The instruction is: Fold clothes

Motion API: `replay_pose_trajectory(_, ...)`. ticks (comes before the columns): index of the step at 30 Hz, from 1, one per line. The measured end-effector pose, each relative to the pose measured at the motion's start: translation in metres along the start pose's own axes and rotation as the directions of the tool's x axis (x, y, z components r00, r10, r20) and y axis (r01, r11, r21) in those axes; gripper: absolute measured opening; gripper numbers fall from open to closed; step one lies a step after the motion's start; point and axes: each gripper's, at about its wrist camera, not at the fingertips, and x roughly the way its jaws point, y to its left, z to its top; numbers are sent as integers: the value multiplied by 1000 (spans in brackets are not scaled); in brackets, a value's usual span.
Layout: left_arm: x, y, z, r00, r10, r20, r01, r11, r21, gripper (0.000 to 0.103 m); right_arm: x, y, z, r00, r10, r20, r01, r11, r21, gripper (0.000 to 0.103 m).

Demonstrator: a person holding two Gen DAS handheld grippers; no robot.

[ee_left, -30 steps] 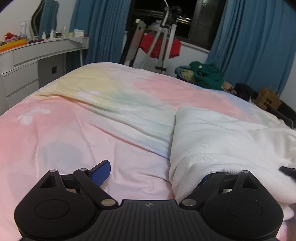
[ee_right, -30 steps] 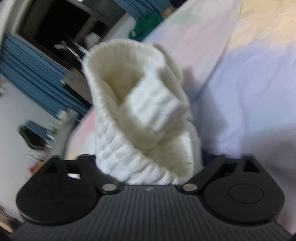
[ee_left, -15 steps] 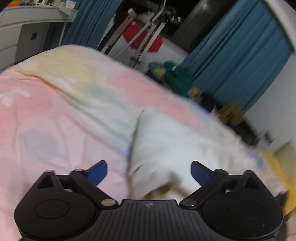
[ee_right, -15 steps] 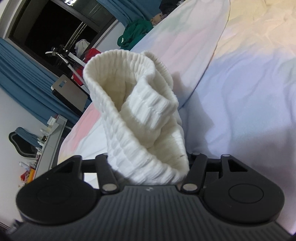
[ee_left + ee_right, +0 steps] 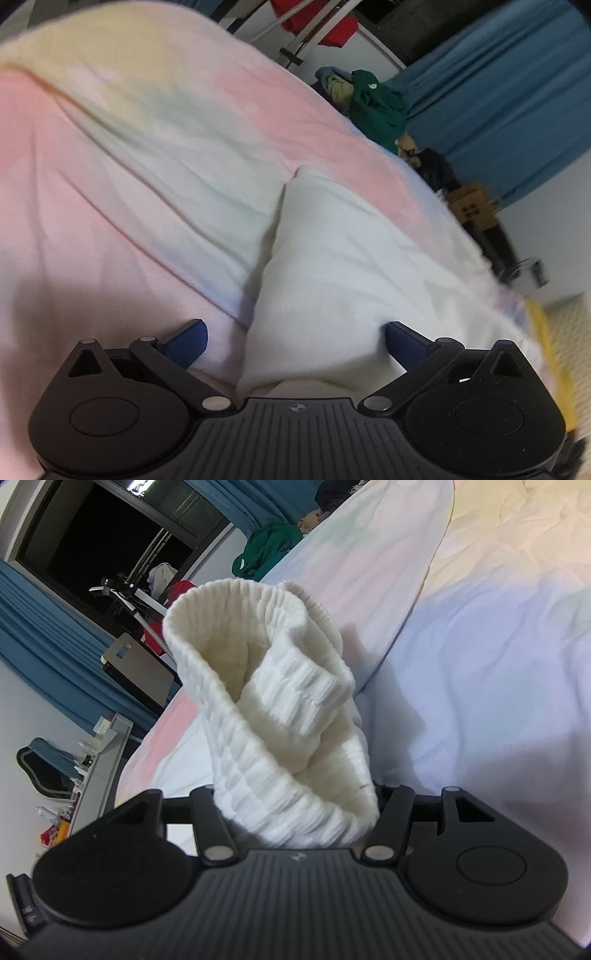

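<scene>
Since a second ago my left gripper [image 5: 295, 345] has let go of the white knit garment [image 5: 332, 280]: then its right finger was buried under the fabric, and now both blue pads [image 5: 186, 341] stand clear and wide apart, the jaws having just been opening. The view has also rolled, so the bed tilts and the room slants off to the right.

In the left wrist view, the garment lies on the pastel bedspread [image 5: 129, 177], a folded white slab running from between my fingers toward the far side of the bed. Its near edge sits between the spread pads; the right pad is just beside the cloth, the left pad over bare bedspread, neither pressing. Beyond the bed I see a green garment [image 5: 376, 107] heaped by the blue curtain [image 5: 517, 92], a red cloth [image 5: 332, 22] on a rack, and a cardboard box [image 5: 472, 210].

In the right wrist view, my right gripper [image 5: 299, 808] clamps a bunched ribbed cuff [image 5: 266, 709] of the same cream knit, which rises up out of the jaws in a rolled, open tube. The jaws closed further within the second and now pinch the fabric from both sides; the pads themselves are hidden by it. Behind lie the bedspread, a dark window [image 5: 110, 542] and a white dresser [image 5: 99, 760].
</scene>
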Motion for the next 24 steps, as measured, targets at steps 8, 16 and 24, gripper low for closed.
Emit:
replay_pose_trajectory(8, 21, -2, 3, 989, -94, -110, 97, 995, 17, 103, -19, 27, 2, 992, 78, 103, -69, 994, -89, 60)
replay_pose_trajectory(16, 25, -18, -2, 996, -25, -83, 34, 993, 115, 89, -15, 35, 2, 993, 43, 112, -29, 992, -120, 58)
replay_pose_trajectory(24, 9, -24, -4, 999, -28, -43, 33, 994, 109, 61, -18, 41, 4, 993, 32, 116, -15, 989, -146, 53)
